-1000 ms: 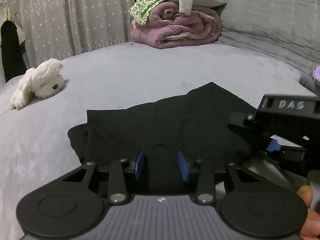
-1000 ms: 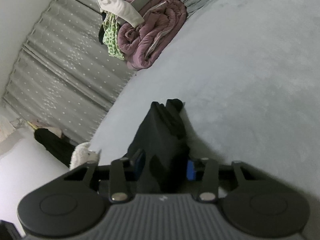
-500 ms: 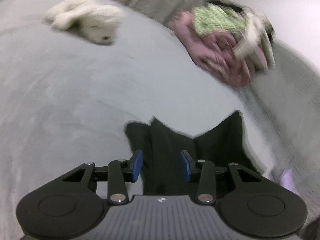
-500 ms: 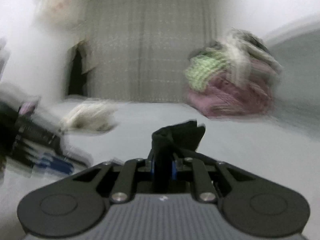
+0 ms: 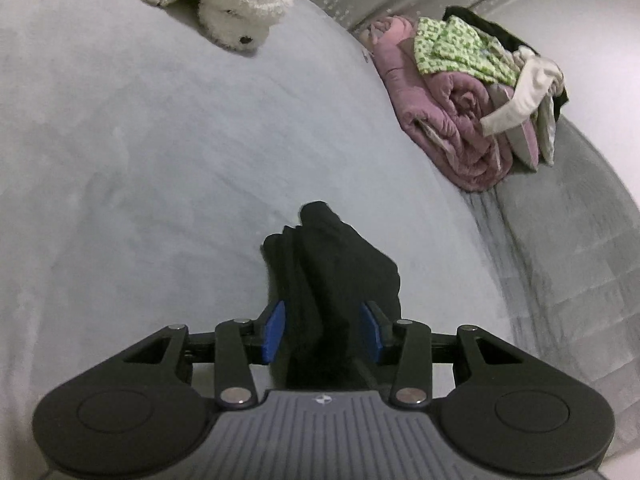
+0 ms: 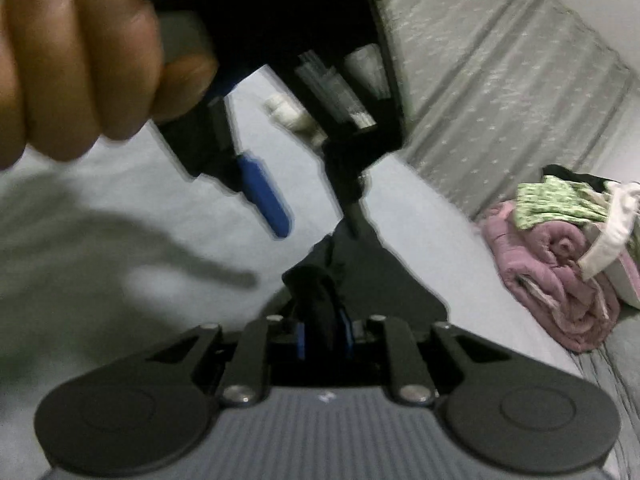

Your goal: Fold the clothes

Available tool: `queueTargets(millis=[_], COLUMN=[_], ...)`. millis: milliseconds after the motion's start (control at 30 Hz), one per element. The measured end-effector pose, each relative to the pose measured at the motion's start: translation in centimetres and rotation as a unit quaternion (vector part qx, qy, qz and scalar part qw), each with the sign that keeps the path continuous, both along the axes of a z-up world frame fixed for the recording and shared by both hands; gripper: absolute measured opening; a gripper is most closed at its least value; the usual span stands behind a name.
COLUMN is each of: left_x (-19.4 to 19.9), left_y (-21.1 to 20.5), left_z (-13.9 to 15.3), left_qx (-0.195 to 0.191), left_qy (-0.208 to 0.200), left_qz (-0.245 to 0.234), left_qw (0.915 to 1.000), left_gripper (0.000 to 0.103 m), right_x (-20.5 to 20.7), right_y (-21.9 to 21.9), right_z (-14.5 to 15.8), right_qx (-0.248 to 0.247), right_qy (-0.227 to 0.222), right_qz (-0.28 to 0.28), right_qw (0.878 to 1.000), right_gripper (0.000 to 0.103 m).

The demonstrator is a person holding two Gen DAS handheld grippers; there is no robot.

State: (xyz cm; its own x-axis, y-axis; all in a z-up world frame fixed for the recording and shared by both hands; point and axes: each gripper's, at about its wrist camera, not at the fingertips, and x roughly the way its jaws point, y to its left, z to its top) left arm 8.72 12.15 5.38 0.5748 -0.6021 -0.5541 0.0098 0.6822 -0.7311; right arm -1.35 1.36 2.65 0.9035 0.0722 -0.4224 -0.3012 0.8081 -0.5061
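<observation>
The soft black cloth garment (image 5: 332,280) hangs bunched at lower centre above the grey bed (image 5: 140,160). The right gripper (image 6: 324,336) is clenched on it; the left gripper (image 5: 322,330) straddles it, released. Light, limp: best gripped at corners.

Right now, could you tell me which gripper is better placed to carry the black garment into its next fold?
Probably the right gripper: its jaws are clamped on the black garment. The left gripper has its jaws open, with the cloth only lying between them over the grey bed.
</observation>
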Motion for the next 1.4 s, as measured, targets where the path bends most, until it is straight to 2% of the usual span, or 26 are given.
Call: queueTargets(millis=[100,133,200,233,367,500,600,667,767,800,900,1000,1100,1233,1400], left_x=[-0.1,-0.1,0.0,0.0,0.3,0.4,0.7,0.9,1.0,1.0,0.9,0.9,0.7,0.4,0.5], left_y=[0.7,0.8,0.7,0.6,0.1,-0.1,-0.8,-1.4,-2.5,-3.0,-4.1,-4.4,-4.4,-4.3,-3.8], left_z=[0.1,0.2,0.2,0.1,-0.1,-0.4,-0.7,-1.1,-1.5,-1.6,-2.0,-2.3,-2.3,-2.4,-2.4], left_qx=[-0.01,-0.011,-0.014,-0.015,-0.014,-0.01,-0.001,0.007,0.027,0.041,0.087,0.091,0.093,0.1,0.102], left_qy=[-0.004,-0.007,-0.011,-0.011,-0.009,-0.004,-0.003,-0.002,-0.005,-0.009,-0.019,-0.022,-0.029,-0.033,-0.028], left_qz=[0.017,0.02,0.02,0.016,0.008,0.006,-0.006,-0.017,-0.03,-0.032,-0.037,-0.04,-0.04,-0.041,-0.03], left_qw=[0.9998,0.9997,0.9996,0.9997,0.9998,0.9999,1.0,0.9998,0.9992,0.9986,0.9953,0.9948,0.9945,0.9936,0.9939], left_gripper=[0.042,0.042,0.043,0.043,0.044,0.045,0.047,0.047,0.047,0.046,0.043,0.035,0.031,0.031,0.029], right_x=[0.1,0.1,-0.1,-0.3,-1.2,-1.6,-1.1,-0.9,-1.1,-1.3,-2.3,-2.3,-1.5,0.0,0.4], right_y=[-2.9,-3.6,-4.3,-4.1,-0.9,1.4,2.2,2.4,0.6,-0.1,-2.2,-5.4,-8.1,-8.9,-8.3], right_z=[2.8,3.5,4.2,4.2,1.7,-0.7,-1.5,-1.8,-1.2,-0.8,1.0,3.0,4.3,4.0,1.7], right_qx=[0.108,0.123,0.122,0.106,0.022,-0.021,-0.029,-0.033,0.008,0.027,0.091,0.165,0.223,0.233,0.186], right_qy=[-0.016,-0.023,-0.037,-0.041,-0.02,-0.007,0.01,0.023,0.051,0.06,0.086,0.098,0.102,0.125,0.158], right_qz=[-0.051,-0.062,-0.071,-0.065,-0.015,-0.016,-0.012,-0.002,0.028,0.035,0.049,0.039,0.013,0.008,0.007], right_qw=[0.993,0.99,0.989,0.991,0.999,1.0,0.999,0.999,0.998,0.997,0.991,0.981,0.97,0.964,0.97], right_gripper=[0.014,0.014,0.014,0.014,0.014,0.014,0.017,0.025,0.042,0.043,0.042,0.037,0.023,0.018,0.016])
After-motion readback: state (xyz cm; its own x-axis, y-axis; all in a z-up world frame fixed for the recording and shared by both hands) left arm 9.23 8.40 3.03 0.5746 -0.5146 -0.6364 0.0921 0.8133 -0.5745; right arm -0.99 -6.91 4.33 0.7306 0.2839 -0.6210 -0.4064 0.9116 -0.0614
